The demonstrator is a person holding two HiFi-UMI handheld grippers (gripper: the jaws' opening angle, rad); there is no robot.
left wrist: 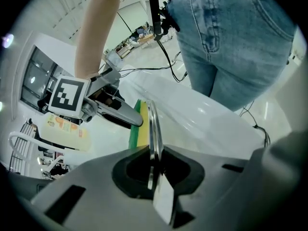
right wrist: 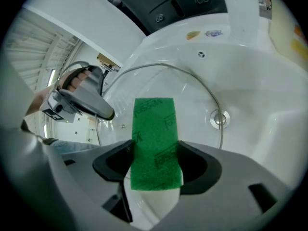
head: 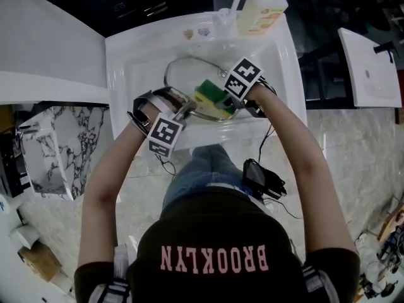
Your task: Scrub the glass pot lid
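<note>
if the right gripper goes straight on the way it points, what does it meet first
The glass pot lid. The right gripper is shut on the sponge, whose front end lies over the pane, seemingly touching it; depth is hard to judge. Behind the lid is the sink basin.

Overhead, two close-ups — shared lid (head: 187, 81)

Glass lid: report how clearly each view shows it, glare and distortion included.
Head view: the lid nearly vanishes against the bright white sink; only its metal rim reads. Left gripper view: fisheye bending, lid edge-on, a sharp thin line in the jaws. Right gripper view: rim bowed by the lens, green sponge sharp, corners dark.
</note>
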